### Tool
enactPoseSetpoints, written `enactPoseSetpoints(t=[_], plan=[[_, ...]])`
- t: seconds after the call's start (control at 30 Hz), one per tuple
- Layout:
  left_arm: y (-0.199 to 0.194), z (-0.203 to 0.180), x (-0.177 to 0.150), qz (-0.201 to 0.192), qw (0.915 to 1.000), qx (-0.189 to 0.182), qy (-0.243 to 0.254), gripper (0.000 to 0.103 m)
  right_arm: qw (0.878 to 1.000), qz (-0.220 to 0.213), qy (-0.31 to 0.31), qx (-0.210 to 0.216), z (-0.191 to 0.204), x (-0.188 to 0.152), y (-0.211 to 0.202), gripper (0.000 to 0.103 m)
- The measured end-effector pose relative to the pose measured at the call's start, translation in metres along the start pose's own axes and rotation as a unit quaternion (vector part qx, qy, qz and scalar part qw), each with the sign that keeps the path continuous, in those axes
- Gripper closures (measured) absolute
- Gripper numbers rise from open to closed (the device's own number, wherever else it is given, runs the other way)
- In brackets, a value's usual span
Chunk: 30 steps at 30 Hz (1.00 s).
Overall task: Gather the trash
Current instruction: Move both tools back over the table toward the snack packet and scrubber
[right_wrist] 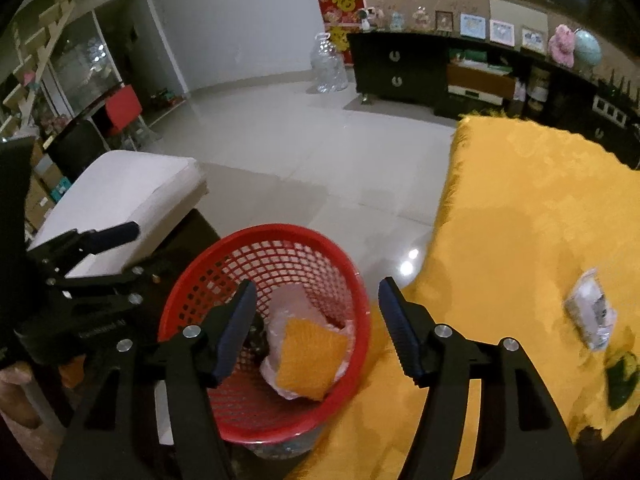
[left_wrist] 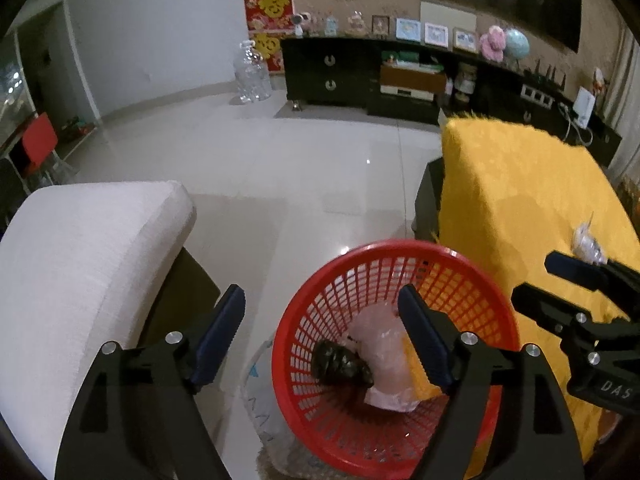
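Observation:
A red mesh basket (left_wrist: pixel 400 256) (right_wrist: pixel 192 276) stands on the floor beside a table with a yellow cloth (left_wrist: pixel 520 184) (right_wrist: pixel 540 208). It holds a pale plastic bag (left_wrist: pixel 384 332) (right_wrist: pixel 288 308), a dark crumpled wrapper (left_wrist: pixel 344 364) and an orange piece (right_wrist: pixel 310 356). My left gripper (left_wrist: pixel 322 328) (right_wrist: pixel 116 236) is open and empty above the basket's left side. My right gripper (right_wrist: pixel 318 320) (left_wrist: pixel 548 280) is open and empty above the basket's right rim. A clear crumpled wrapper (right_wrist: pixel 592 308) (left_wrist: pixel 586 240) and a green-yellow wrapper (right_wrist: pixel 622 376) lie on the cloth.
A white cushioned seat (left_wrist: pixel 88 264) (right_wrist: pixel 120 188) stands left of the basket. Glossy tiled floor (left_wrist: pixel 304 168) stretches beyond. A dark cabinet (left_wrist: pixel 360 72) lines the far wall, with a large clear bottle (left_wrist: pixel 252 72) next to it. A red chair (left_wrist: pixel 38 140) is far left.

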<state>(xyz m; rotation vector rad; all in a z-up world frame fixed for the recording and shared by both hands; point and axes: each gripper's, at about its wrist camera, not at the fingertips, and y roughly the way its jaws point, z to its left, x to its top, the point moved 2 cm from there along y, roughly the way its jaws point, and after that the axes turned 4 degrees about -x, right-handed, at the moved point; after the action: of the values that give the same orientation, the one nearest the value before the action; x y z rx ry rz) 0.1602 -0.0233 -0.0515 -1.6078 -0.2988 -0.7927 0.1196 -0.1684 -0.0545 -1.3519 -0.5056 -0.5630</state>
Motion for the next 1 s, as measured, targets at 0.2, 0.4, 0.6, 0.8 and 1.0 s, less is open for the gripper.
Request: enactPoseSetpoints(t=[0.2,0.4,0.6,0.8,1.0], plan=[[-0.011,-0.006,0.010,-0.023,0.9997,-0.006,-0.010,0.025,1.000,-0.010,0.005,-0.023,-0.016,-0.001,-0.010,0.040],[-0.016,-0.017,0.017,-0.037,0.9992,-0.014,-0.009,0.023,0.999,-0.020,0.011,-0.048,-0.034,-0.003,-0.021,0.036],[-0.016,-0.039,0.022,-0.038,0.9989,-0.028,0.002,0.023,0.997,-0.035,0.020,-0.072,-0.057,-0.006,-0.041,0.035],[-0.014,-0.073,0.027,-0.040,0.9978,-0.050,0.016,0.022,0.991,-0.054,0.062,-0.110,-0.105,-0.010,-0.074,0.033],[-0.009,-0.121,0.030,-0.040,0.9954,-0.074,0.047,0.022,0.980,-0.064,0.110,-0.153,-0.160,-0.025,-0.103,0.032]])
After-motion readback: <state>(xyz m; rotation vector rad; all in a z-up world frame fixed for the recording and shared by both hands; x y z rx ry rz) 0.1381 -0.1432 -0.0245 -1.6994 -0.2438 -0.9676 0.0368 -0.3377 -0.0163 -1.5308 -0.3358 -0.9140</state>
